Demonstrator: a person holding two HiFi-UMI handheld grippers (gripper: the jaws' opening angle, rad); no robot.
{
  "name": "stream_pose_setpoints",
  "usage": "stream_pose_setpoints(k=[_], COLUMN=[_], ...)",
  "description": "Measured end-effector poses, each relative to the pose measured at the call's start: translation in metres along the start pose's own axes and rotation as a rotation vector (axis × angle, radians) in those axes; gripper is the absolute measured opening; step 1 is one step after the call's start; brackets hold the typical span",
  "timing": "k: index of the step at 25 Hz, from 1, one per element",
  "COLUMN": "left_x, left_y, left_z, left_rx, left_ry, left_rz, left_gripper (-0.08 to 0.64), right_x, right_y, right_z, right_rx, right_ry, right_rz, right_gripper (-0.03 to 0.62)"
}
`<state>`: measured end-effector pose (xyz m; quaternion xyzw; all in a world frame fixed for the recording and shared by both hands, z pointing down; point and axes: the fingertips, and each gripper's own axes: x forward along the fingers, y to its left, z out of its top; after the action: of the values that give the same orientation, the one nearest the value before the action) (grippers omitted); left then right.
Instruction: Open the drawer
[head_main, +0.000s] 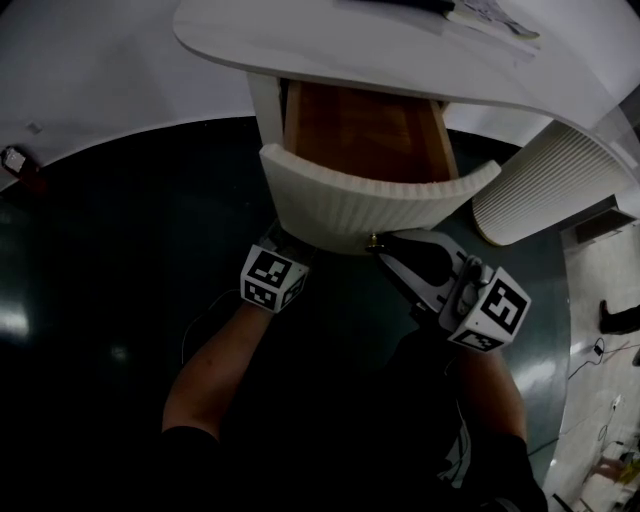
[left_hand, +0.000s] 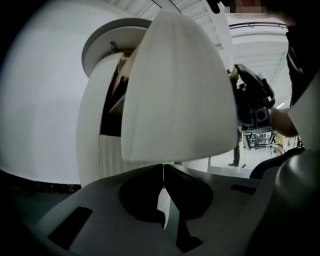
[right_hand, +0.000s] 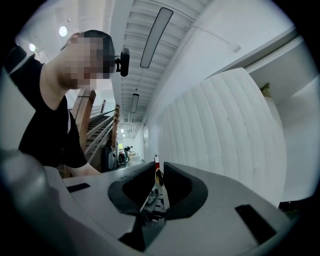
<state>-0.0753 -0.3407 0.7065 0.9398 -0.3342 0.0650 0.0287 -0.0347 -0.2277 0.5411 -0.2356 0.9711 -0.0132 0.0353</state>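
the left gripper (head_main: 280, 250) sits at the left lower corner of the drawer (head_main: 370, 205), and its tip goes out of sight under the curved front in the head view. only the left gripper view shows the jaws of this gripper (left_hand: 163, 167): they are pressed together with nothing between them, just under the smooth lower edge of the drawer (left_hand: 175, 90). the same view shows the ribbed white body (left_hand: 107, 155) under the table, with a dark gap where the drawer came out.

the drawer is pulled out from under the round white table (head_main: 300, 40). from above, its inside (head_main: 360, 130) is brown wood, and the front is white, bent like an arc and finely ribbed. below it, the dark glossy floor (head_main: 110, 260) leaves open room toward the person.

the right gripper (head_main: 382, 244) reaches the lower middle of the front, where a small brass knob (head_main: 374, 241) sits. in the right gripper view the jaws (right_hand: 158, 167) are closed on this knob (right_hand: 159, 176), and the ribbed front rises just beside them on the right.

further right, a second ribbed white panel (head_main: 550, 185) stands apart from the drawer.
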Motion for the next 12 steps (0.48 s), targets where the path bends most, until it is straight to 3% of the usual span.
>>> stream_pose_setpoints(k=[6,12], left_x=[-0.050,-0.103], left_y=[-0.025,-0.042], left_z=[0.008,0.007], left_rx=[-0.032,-0.067], left_ry=[0.108,0.103], left_rz=[-0.032,-0.009], left_gripper=[0.011,0.011], right_x=[-0.007,-0.024], right_y=[0.016,0.045], right_z=[0.001,0.002], right_rx=[0.029,0.069], right_ry=[-0.002,0.021], right_rz=[0.002,0.038], right_gripper=[0.035,0.037])
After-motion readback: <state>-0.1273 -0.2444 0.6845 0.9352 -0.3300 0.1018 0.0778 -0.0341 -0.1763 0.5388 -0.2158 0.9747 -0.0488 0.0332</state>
